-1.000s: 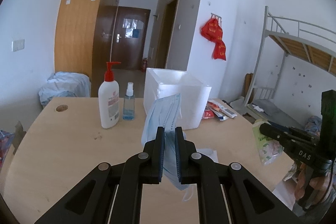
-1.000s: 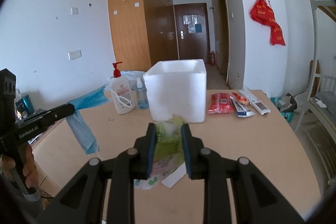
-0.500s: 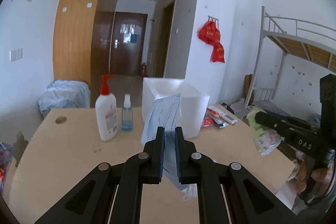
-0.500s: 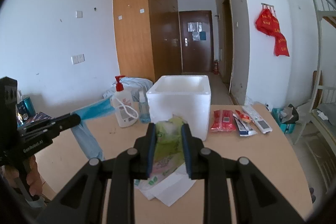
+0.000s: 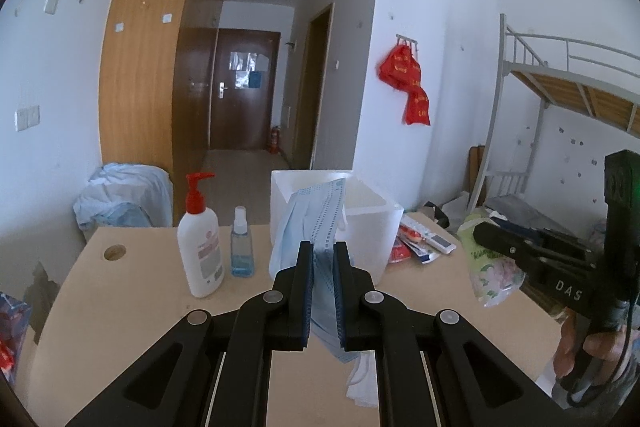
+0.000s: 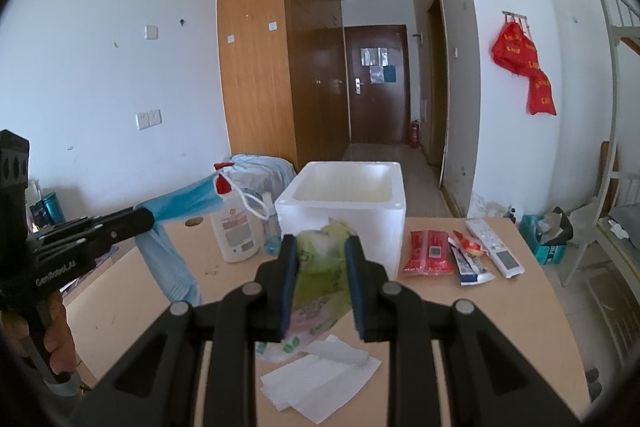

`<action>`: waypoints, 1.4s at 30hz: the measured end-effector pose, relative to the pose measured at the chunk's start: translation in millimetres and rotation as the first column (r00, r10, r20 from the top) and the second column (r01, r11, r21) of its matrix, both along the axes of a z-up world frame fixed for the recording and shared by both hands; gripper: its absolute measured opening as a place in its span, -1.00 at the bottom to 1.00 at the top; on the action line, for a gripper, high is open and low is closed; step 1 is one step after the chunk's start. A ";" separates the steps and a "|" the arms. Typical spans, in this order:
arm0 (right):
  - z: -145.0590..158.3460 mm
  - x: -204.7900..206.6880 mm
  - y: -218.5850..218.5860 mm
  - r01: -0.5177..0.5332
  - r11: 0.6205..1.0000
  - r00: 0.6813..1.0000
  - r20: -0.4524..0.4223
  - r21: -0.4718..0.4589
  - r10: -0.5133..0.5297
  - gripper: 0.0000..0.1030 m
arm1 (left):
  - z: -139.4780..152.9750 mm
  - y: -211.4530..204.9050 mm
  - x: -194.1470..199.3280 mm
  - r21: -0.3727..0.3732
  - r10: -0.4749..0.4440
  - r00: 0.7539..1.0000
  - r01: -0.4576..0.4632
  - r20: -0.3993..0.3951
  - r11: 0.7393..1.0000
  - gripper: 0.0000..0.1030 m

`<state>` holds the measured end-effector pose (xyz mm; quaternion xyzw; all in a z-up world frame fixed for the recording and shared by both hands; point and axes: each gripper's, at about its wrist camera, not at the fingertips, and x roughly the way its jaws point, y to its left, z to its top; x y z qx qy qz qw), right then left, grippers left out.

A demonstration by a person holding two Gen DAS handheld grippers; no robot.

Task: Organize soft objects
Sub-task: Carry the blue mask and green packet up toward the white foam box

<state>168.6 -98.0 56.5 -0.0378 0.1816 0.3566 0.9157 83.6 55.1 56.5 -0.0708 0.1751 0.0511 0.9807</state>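
Observation:
My left gripper is shut on a stack of blue face masks that hangs above the wooden table; the masks also show in the right wrist view. My right gripper is shut on a green tissue pack, held above the table, also in the left wrist view. An open white foam box stands at the middle back of the table, beyond both grippers.
A white pump bottle and a small blue spray bottle stand left of the box. Red packets, a tube and a remote lie right of it. White tissues lie at the front. A bunk bed stands right.
Both grippers have risen with their loads; the table and box sit lower in both views. Loose white tissues have come into view under the tissue pack.

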 end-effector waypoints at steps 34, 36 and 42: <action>26.7 65.2 33.2 0.012 1.000 1.000 0.020 -0.013 -0.012 -0.46 | 36.1 3.7 90.6 0.032 -0.033 0.999 0.031 0.043 0.999 -0.80; 27.3 71.9 36.0 0.017 1.000 1.000 0.022 -0.021 -0.017 -0.46 | 36.0 5.0 97.5 0.030 -0.037 0.998 0.036 0.041 0.999 -0.80; 28.6 84.7 45.0 0.021 0.999 1.000 0.022 -0.028 -0.021 -0.46 | 36.7 9.5 118.0 0.024 -0.040 0.998 0.039 0.040 0.999 -0.80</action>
